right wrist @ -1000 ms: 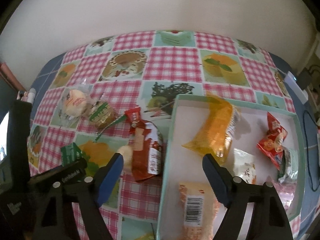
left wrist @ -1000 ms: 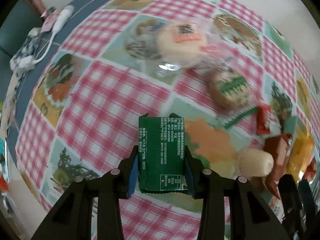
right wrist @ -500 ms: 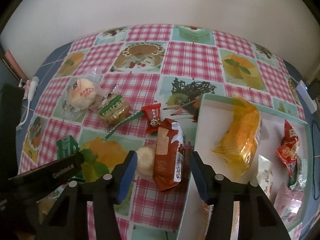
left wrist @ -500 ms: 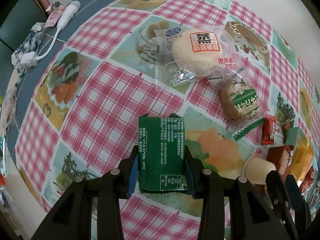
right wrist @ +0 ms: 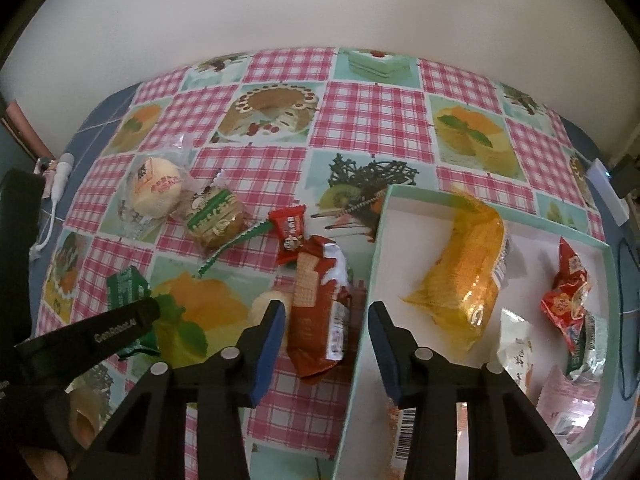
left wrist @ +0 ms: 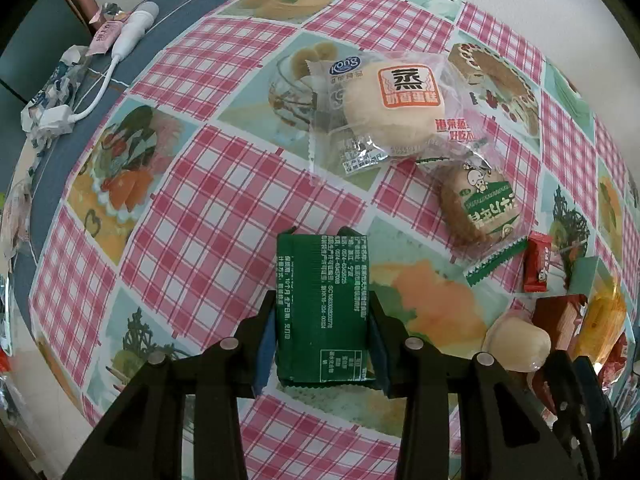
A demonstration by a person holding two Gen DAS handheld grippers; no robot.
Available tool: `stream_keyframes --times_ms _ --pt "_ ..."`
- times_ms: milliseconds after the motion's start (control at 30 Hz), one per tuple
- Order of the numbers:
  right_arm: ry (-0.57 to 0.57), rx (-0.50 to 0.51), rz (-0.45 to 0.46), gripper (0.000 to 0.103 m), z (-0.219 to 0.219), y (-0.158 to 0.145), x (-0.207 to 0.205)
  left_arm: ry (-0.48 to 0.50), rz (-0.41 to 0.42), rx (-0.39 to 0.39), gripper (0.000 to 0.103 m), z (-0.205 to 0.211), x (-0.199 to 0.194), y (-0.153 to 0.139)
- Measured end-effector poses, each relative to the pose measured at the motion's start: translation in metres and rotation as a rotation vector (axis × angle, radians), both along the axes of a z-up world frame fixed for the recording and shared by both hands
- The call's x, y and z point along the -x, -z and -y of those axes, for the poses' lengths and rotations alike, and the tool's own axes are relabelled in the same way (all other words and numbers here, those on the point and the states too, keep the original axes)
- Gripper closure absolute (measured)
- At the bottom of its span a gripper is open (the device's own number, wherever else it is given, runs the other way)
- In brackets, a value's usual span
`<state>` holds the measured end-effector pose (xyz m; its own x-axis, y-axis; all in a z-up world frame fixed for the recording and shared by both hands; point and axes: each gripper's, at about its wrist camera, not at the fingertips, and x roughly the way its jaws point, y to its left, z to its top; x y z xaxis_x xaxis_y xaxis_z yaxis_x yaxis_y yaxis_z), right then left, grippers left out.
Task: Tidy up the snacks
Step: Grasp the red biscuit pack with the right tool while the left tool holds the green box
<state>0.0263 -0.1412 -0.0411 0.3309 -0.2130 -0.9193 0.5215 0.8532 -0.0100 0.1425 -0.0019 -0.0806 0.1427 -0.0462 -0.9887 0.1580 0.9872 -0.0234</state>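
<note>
My left gripper (left wrist: 323,320) points straight down over the checked tablecloth and is shut on a dark green snack packet (left wrist: 323,308); the right wrist view shows that packet (right wrist: 126,288) too. My right gripper (right wrist: 326,320) hangs over a brown-red wafer packet (right wrist: 320,308) lying beside the teal-rimmed box (right wrist: 376,240). Its jaws are closing with the packet between them, and a gap still shows on both sides of the packet. Inside the box lie a yellow bag (right wrist: 464,268), a red packet (right wrist: 568,288) and several more snacks.
Loose on the cloth are a wrapped bun (left wrist: 394,108), a round cake with a green label (left wrist: 480,204), a small red candy pack (left wrist: 536,264) and a pale round snack (left wrist: 516,344). A white cable and plug (left wrist: 120,40) lie at the far left edge. A wall backs the table.
The right gripper has shifted left from over the box to over the wafer packet, and its jaws have narrowed a lot. The left gripper still holds the green packet in place.
</note>
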Motion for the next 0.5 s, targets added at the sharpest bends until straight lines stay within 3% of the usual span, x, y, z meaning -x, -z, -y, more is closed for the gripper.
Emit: stream_keyframes --times_ms 500 --pt "-0.011 0.036 -0.027 0.064 -0.0055 0.0010 -0.0027 0.003 0.003 -0.006 0.061 0.0006 -0.0001 0.0007"
